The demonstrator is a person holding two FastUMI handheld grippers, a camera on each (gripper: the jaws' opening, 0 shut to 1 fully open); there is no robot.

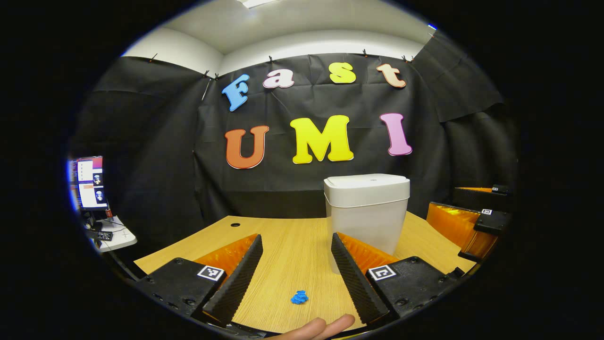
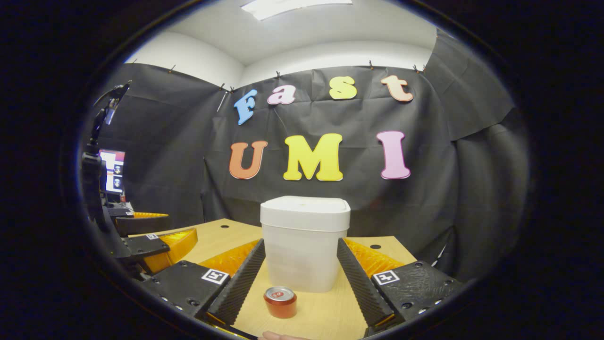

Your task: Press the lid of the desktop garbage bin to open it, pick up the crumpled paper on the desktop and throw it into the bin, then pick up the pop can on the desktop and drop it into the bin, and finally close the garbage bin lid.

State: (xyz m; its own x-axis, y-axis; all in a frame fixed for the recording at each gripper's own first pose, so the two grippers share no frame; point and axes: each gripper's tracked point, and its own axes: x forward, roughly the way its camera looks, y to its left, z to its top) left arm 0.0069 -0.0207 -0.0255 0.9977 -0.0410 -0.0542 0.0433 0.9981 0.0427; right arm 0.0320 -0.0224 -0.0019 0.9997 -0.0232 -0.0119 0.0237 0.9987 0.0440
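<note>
Both grippers are spread: crumpled paper (image 1: 299, 297) lies between the left gripper (image 1: 296, 274), pop can (image 2: 280, 301) between the right gripper (image 2: 300, 278).

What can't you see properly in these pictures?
- Inside the bin: shut lid hides it, both views.
- Bin's bottom corner, left gripper view: hidden behind the left tongs.
- Can label: too small, right gripper view.
- Blue paper: tiny, creases unclear.
</note>
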